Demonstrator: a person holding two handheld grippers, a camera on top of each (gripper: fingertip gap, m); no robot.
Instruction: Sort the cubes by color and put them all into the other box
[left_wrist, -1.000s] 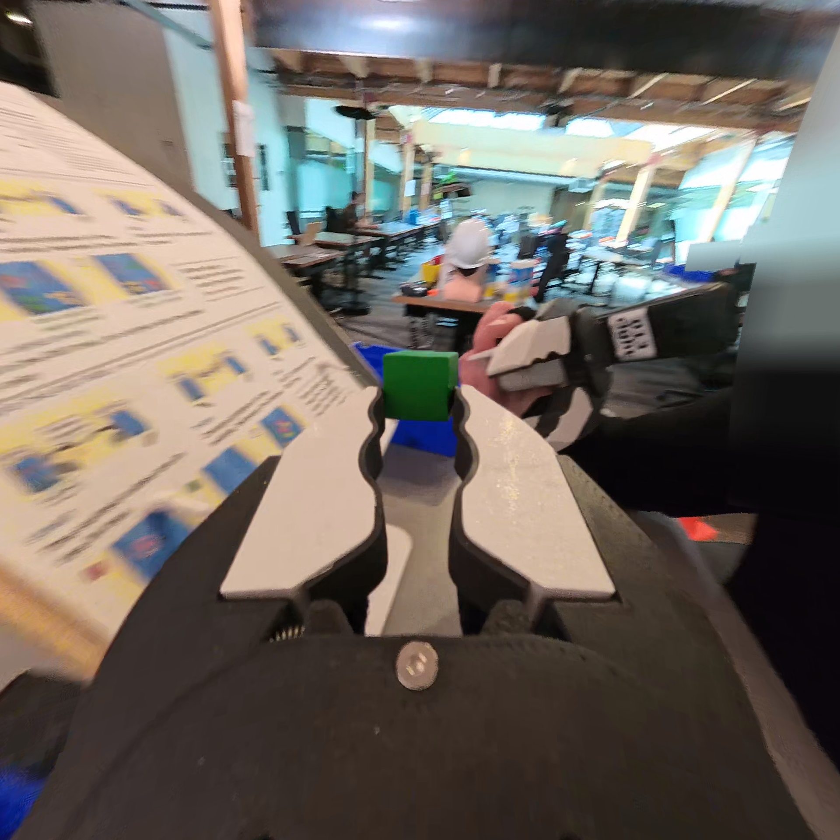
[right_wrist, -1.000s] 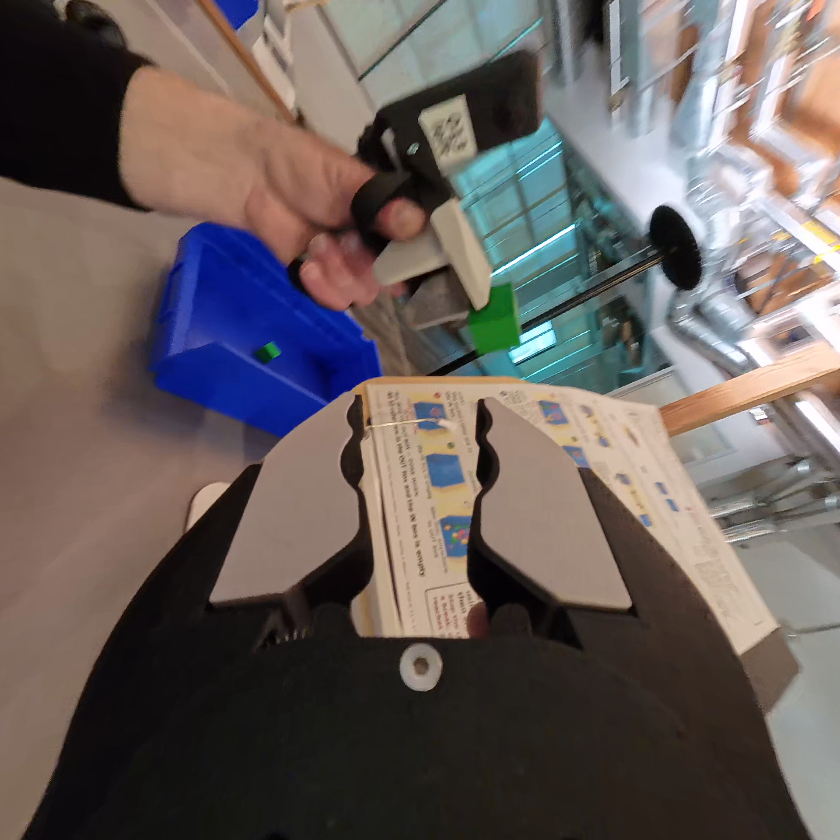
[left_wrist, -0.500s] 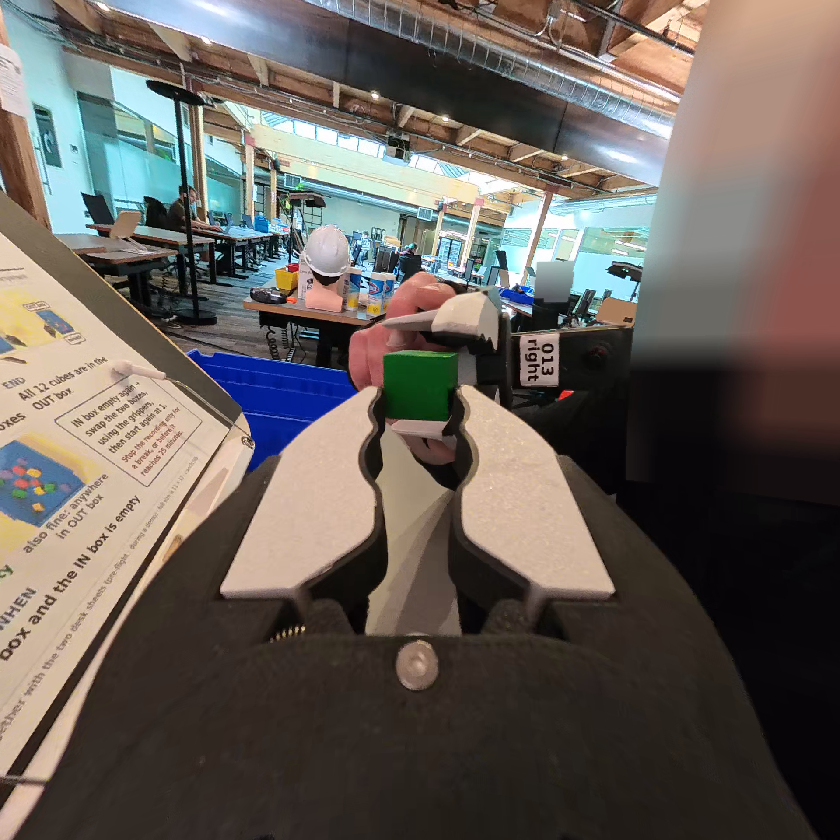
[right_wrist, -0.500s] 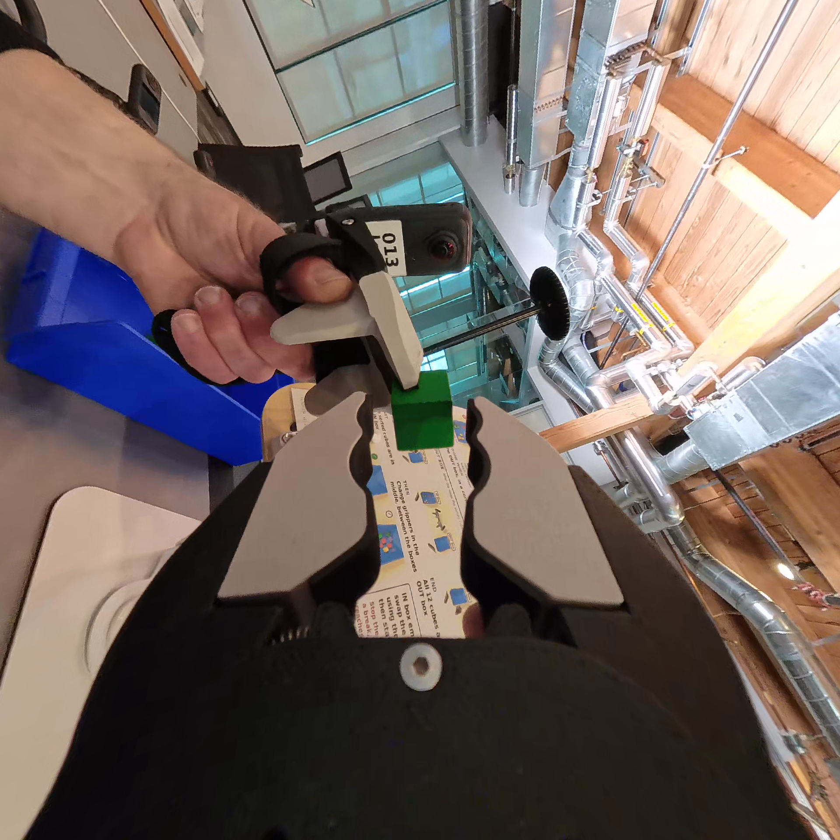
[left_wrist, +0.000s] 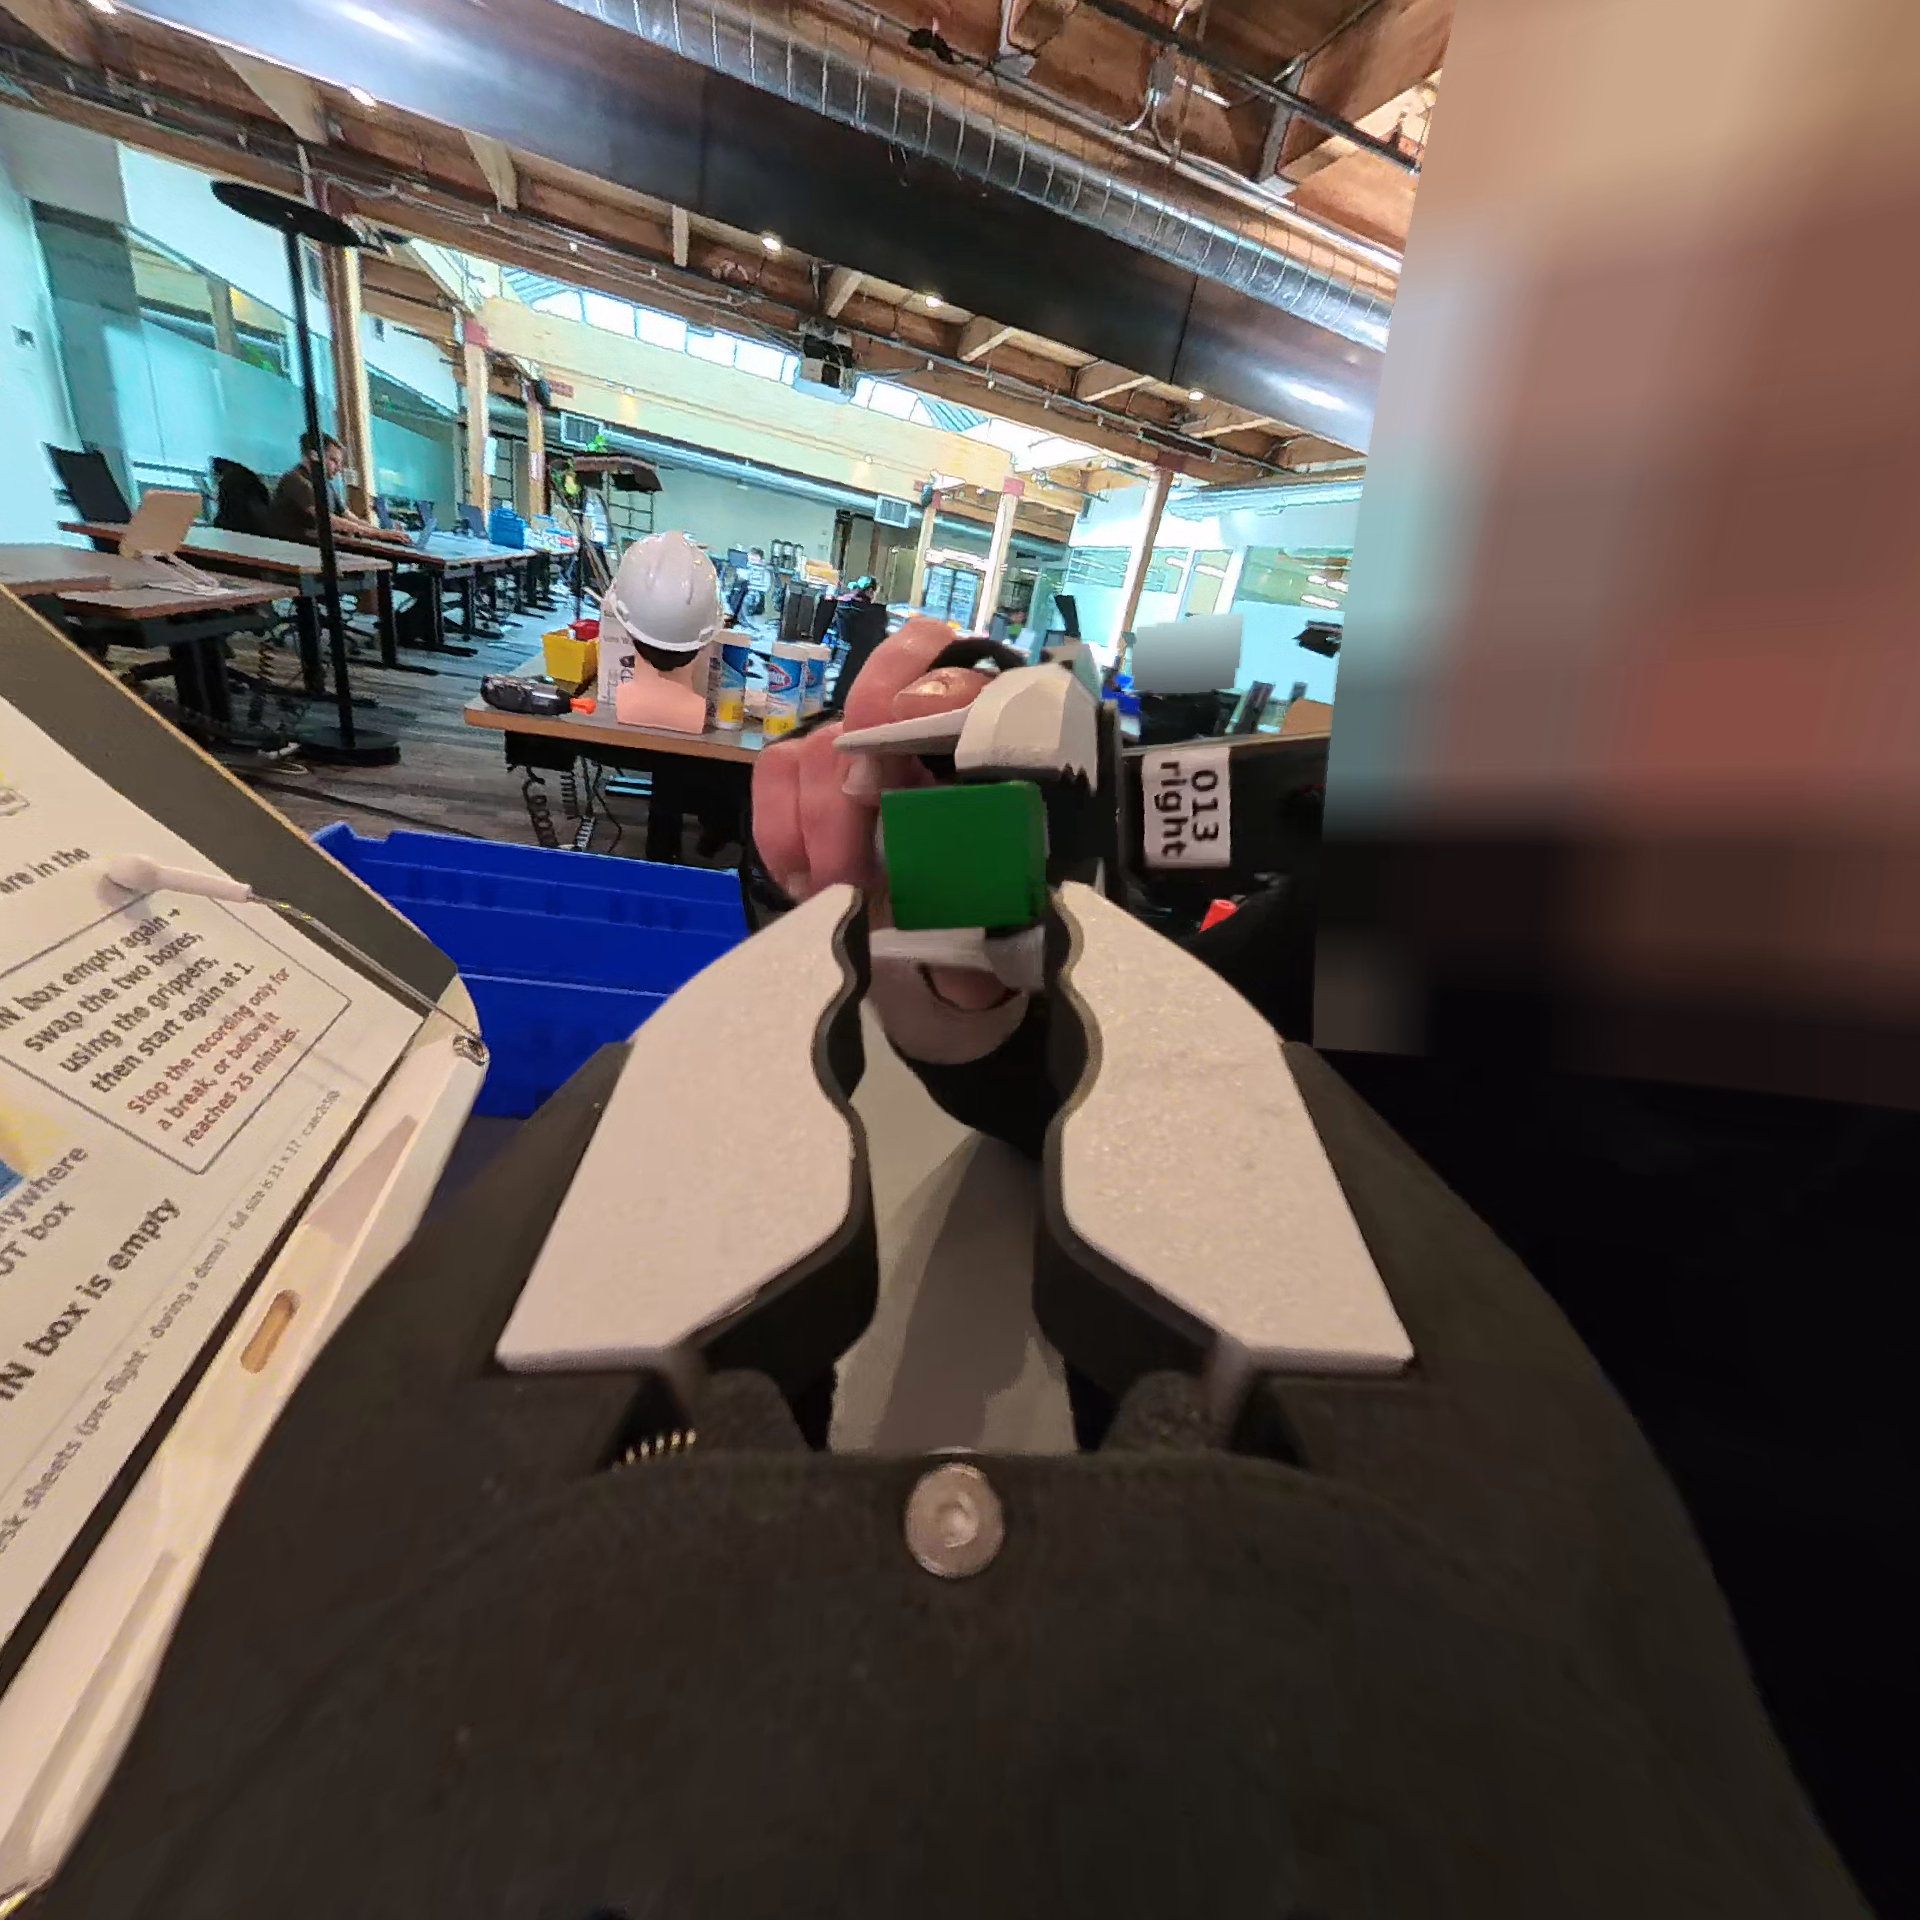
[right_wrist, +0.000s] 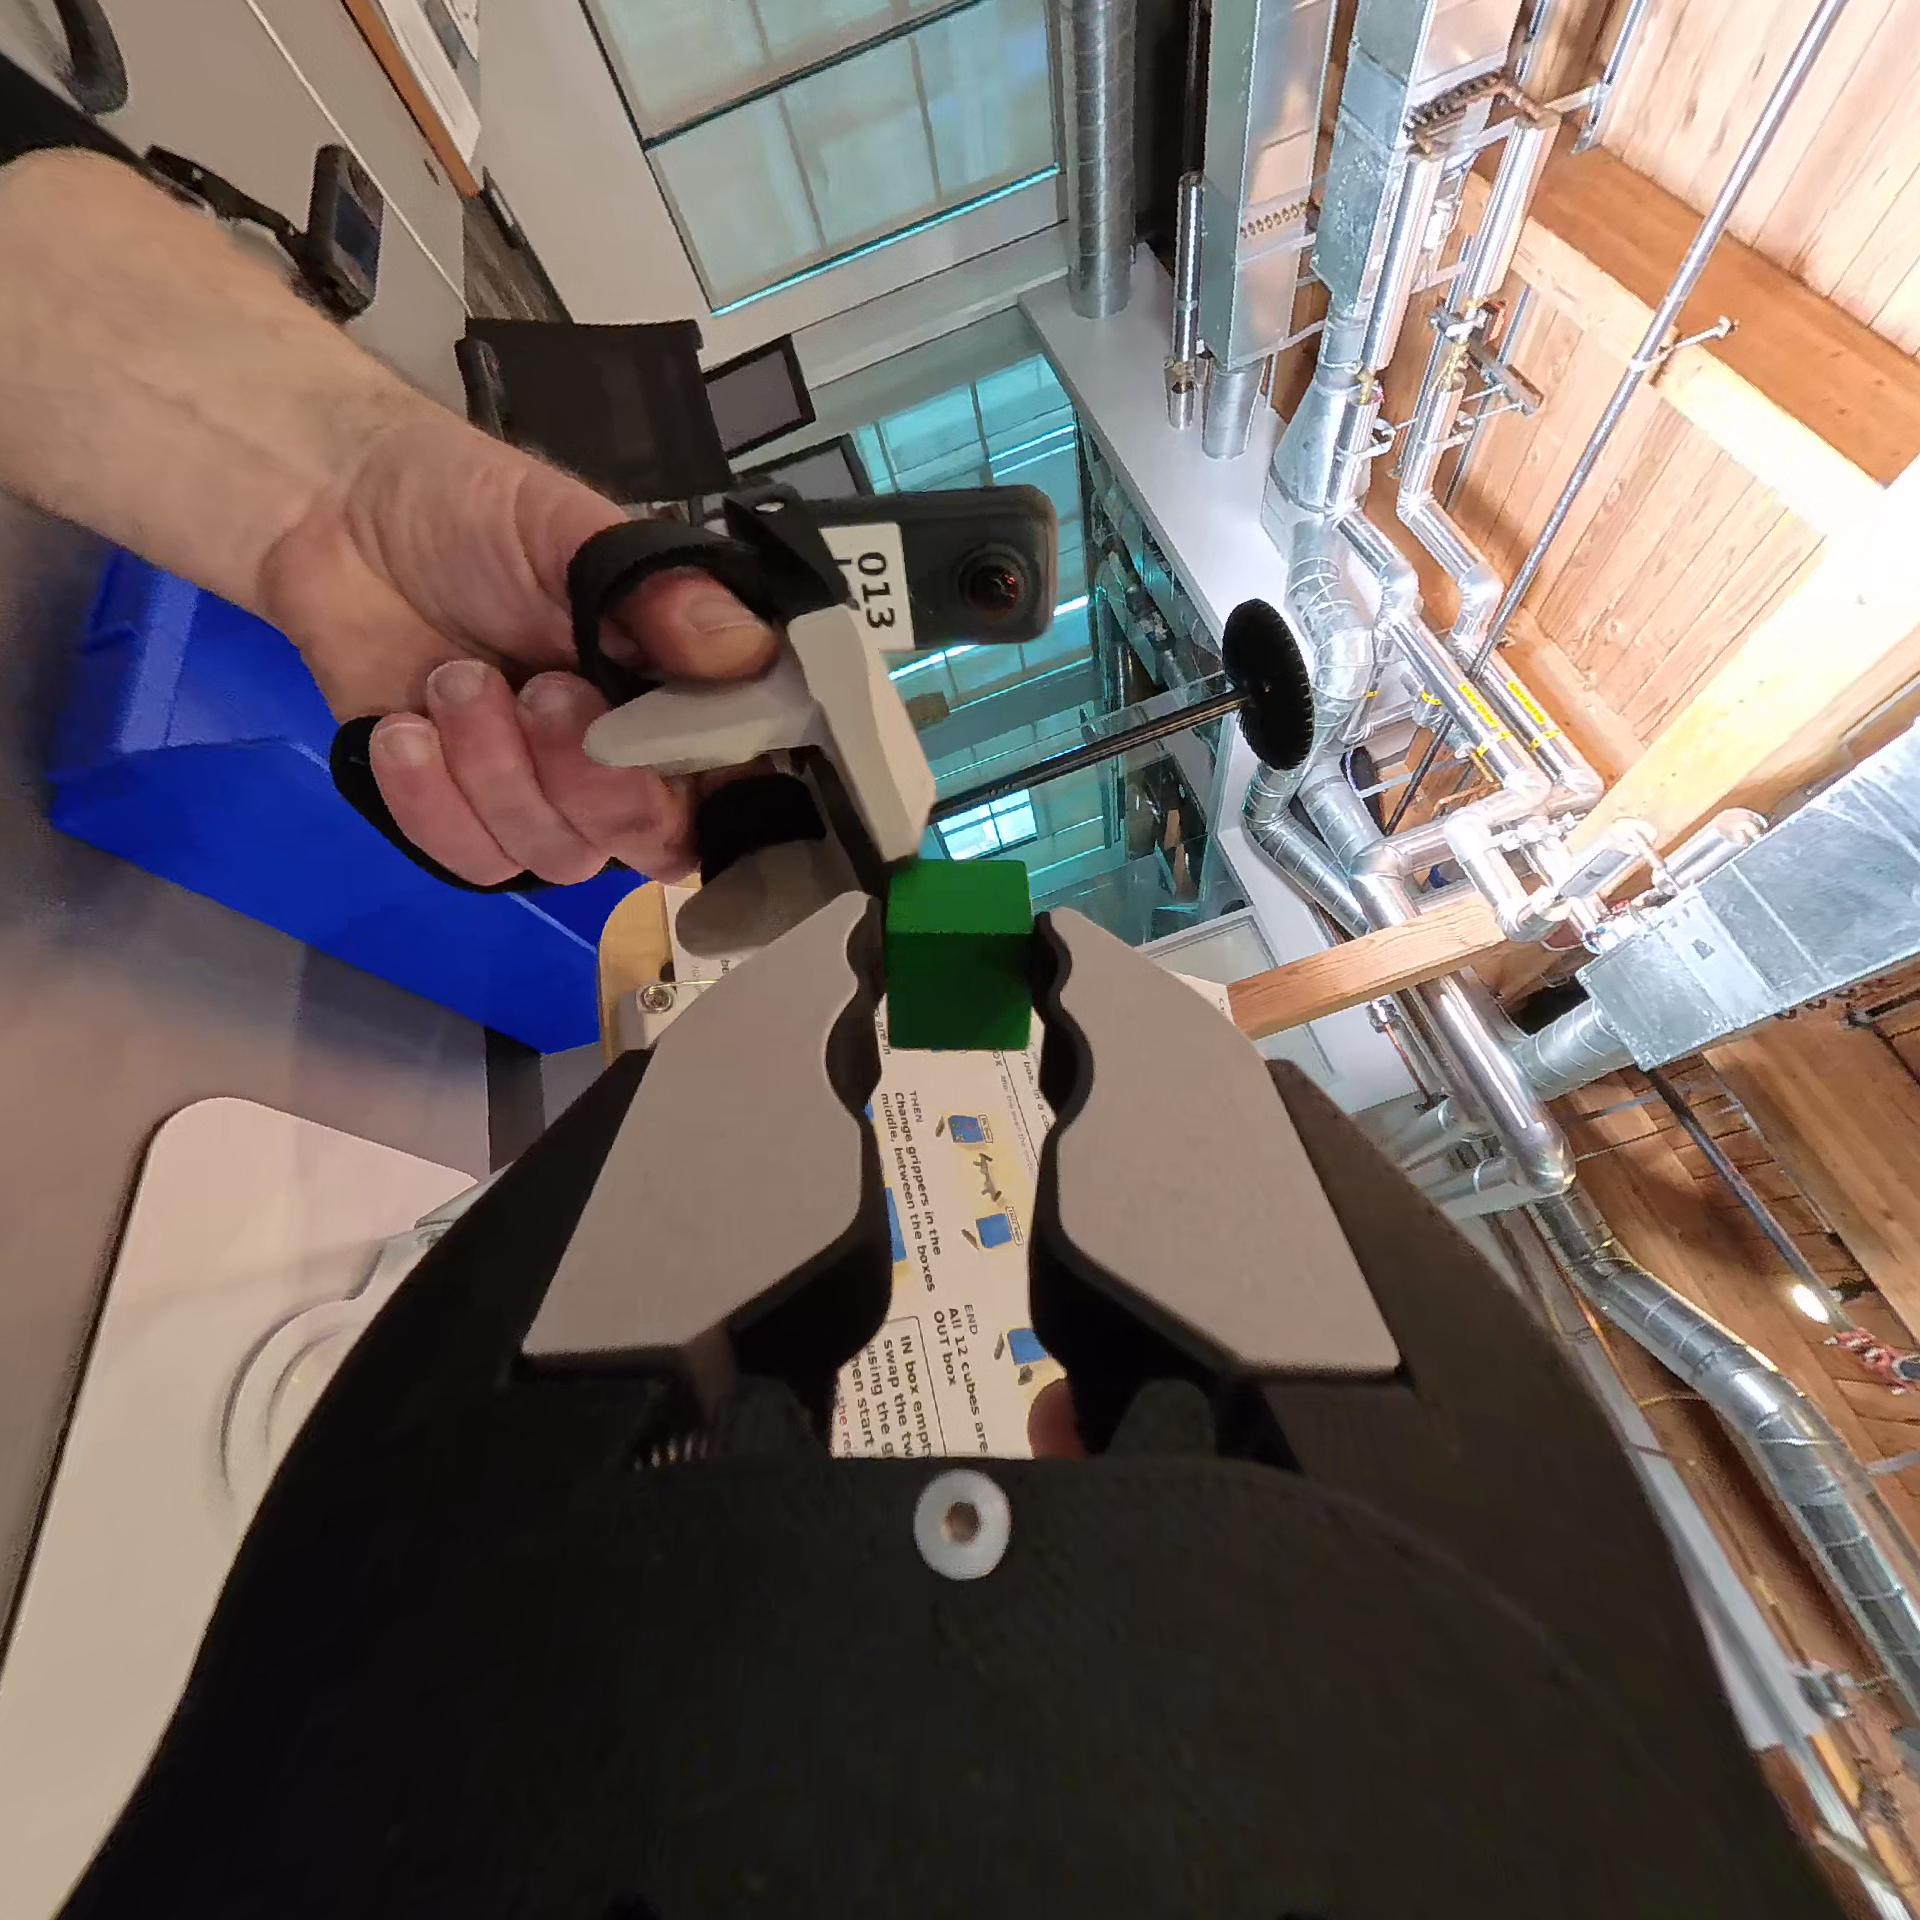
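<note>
A green cube (right_wrist: 956, 961) is pinched between the fingertips of my right gripper (right_wrist: 954, 935), held in the air. In the left wrist view the cube (left_wrist: 961, 857) sits between the right gripper's upper and lower fingers (left_wrist: 914, 736). My left gripper (left_wrist: 954, 914) faces it tip to tip. Its jaws stand a little wider than the cube, with a thin gap on the left side. A blue box (left_wrist: 540, 935) stands on the grey table (right_wrist: 208, 1039) behind the grippers and also shows in the right wrist view (right_wrist: 208, 790).
A tilted board with a printed instruction sheet (left_wrist: 156, 1039) stands close on the left, also seen beyond the right gripper (right_wrist: 935, 1247). A white pad (right_wrist: 208, 1299) lies on the table. A hand (right_wrist: 364, 540) holds the left gripper. Desks and people are far behind. Only a small space, under 4 cm, lies between the two pairs of fingers.
The two grippers have come together. The right gripper has closed on the green cube that the left one held. The left jaws have widened slightly.
</note>
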